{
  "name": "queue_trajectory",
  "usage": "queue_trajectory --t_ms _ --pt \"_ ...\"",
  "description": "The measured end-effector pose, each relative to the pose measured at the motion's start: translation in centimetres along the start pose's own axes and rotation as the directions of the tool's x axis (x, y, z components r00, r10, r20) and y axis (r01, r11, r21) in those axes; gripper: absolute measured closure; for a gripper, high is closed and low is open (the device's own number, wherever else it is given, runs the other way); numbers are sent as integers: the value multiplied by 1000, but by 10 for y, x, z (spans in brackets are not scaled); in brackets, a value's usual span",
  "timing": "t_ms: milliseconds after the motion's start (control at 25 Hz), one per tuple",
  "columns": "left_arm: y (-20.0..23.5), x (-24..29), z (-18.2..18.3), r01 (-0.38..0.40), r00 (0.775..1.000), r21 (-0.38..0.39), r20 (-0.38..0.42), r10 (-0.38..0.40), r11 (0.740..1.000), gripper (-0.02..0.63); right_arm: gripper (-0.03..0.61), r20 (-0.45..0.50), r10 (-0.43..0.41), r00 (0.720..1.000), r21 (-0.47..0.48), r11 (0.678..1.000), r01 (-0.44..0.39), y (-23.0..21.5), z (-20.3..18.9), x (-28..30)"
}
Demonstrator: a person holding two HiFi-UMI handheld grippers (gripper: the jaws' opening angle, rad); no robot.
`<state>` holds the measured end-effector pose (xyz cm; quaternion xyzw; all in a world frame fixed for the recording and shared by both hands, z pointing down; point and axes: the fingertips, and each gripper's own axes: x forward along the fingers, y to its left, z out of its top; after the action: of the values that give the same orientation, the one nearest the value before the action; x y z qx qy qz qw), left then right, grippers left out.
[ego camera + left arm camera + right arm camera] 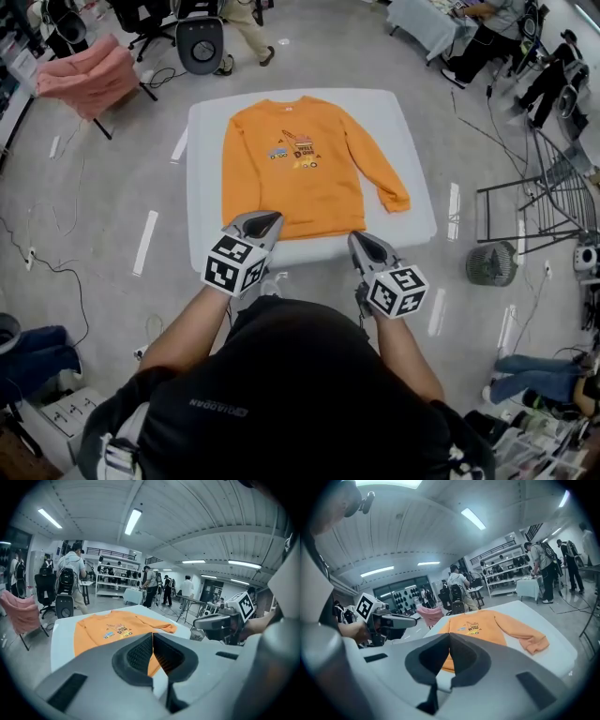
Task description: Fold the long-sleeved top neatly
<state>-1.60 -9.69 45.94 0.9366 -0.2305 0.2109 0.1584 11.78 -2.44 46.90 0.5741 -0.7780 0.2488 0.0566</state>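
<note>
Left gripper (268, 221) (closed), top (298, 183) on table (405, 120)

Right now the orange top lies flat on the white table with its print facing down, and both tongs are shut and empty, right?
Not quite. The print faces up, as the head view shows. The rest holds: the orange top lies flat on the white table, and the left tongs and right tongs are shut and empty.

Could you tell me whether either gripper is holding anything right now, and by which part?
Nothing is held. The left gripper and right gripper are both shut and empty, near the hem of the orange top spread on the table.
</note>
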Motion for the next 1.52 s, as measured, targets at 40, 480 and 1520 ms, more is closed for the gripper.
queue_trajectory --t_ms 40,480,1520 --pt "7 4 0 4 1000 3 -8 -4 1000 607 574 -1 -10 1000 2 1000 10 -2 1 6" --pt "37 43 2 30 998 3 -56 -30 1000 607 575 -13 -154 988 33 987 155 -75 12 20" --pt "-1 146 8 -218 972 -132 -116 203 967 607 459 -438 -213 873 40 966 256 -336 -95 25"
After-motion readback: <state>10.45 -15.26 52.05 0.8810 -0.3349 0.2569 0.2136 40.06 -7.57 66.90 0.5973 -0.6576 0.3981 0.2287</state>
